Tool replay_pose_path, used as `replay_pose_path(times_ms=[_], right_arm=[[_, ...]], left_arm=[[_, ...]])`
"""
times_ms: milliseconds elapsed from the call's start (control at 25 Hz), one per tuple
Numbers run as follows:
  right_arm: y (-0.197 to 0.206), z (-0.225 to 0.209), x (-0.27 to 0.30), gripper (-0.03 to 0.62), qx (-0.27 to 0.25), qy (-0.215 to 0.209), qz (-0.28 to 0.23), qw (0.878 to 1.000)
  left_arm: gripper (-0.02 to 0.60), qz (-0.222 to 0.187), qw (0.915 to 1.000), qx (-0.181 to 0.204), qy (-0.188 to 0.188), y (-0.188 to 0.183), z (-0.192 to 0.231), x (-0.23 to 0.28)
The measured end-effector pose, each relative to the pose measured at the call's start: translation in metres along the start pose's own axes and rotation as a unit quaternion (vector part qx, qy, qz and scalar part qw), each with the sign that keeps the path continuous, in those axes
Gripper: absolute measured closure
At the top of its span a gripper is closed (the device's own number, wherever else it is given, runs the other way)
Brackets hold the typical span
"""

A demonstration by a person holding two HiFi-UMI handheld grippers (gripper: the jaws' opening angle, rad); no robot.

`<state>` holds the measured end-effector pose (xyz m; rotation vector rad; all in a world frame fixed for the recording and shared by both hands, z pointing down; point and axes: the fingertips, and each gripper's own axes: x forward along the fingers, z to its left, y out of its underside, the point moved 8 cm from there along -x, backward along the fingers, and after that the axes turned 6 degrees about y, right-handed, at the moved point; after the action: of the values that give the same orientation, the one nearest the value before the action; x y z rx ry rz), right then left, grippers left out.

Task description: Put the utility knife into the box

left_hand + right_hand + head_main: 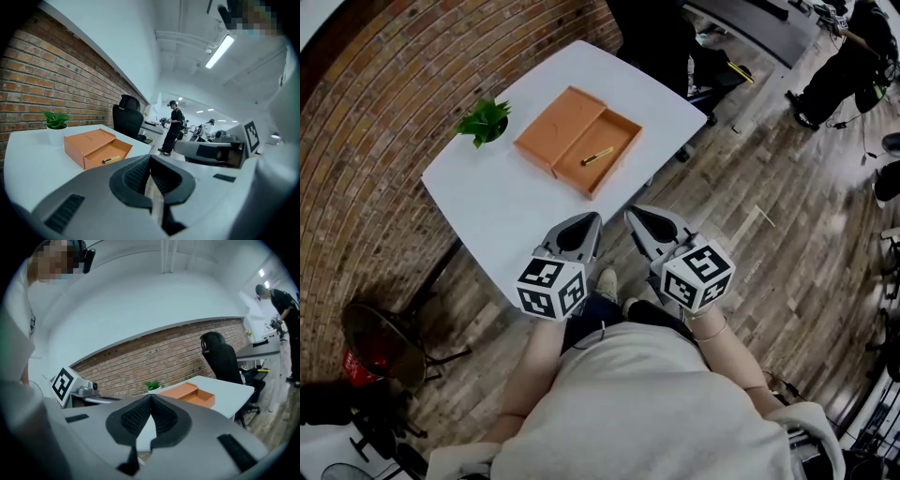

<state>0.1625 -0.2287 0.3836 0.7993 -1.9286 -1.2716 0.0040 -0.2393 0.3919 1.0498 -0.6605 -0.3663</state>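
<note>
An orange box (616, 153) lies open on the white table (502, 206), its lid (561, 127) folded out to the left. The yellow utility knife (597, 156) lies inside the box's tray; it also shows in the left gripper view as the knife (110, 160) in the box (91, 149). My left gripper (592, 218) hangs over the table's near edge, jaws together with nothing between them. My right gripper (634, 215) is beside it, just off the table's corner, also shut and empty. Both are well short of the box. The right gripper view shows the box (197, 395) but not the knife.
A small green plant (485, 120) in a white pot stands left of the box. A brick wall runs behind the table. A black office chair (224, 359) stands past the table's far end. A person (173, 125) stands in the background. A black stool (380, 342) is by my left.
</note>
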Motion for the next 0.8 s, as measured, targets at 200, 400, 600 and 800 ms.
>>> replay_pose_path(times_ms=[200, 400, 600, 800], right_arm=[[0.010, 0.009, -0.002, 0.595, 0.006, 0.007, 0.012, 1.000], [0.014, 0.009, -0.005, 0.595, 0.012, 0.007, 0.013, 1.000], [0.016, 0.007, -0.004, 0.595, 0.009, 0.010, 0.019, 1.000], [0.017, 0.006, -0.004, 0.595, 0.007, 0.012, 0.022, 1.000]], left_arm=[[0.575, 0.021, 0.9998, -0.005, -0.001, 0.011, -0.004, 0.001], [0.575, 0.025, 0.9996, -0.011, 0.000, 0.017, -0.008, -0.001], [0.575, 0.020, 0.9997, -0.017, 0.005, 0.019, -0.007, -0.004], [0.575, 0.016, 0.9996, -0.022, 0.010, 0.020, -0.008, -0.005]])
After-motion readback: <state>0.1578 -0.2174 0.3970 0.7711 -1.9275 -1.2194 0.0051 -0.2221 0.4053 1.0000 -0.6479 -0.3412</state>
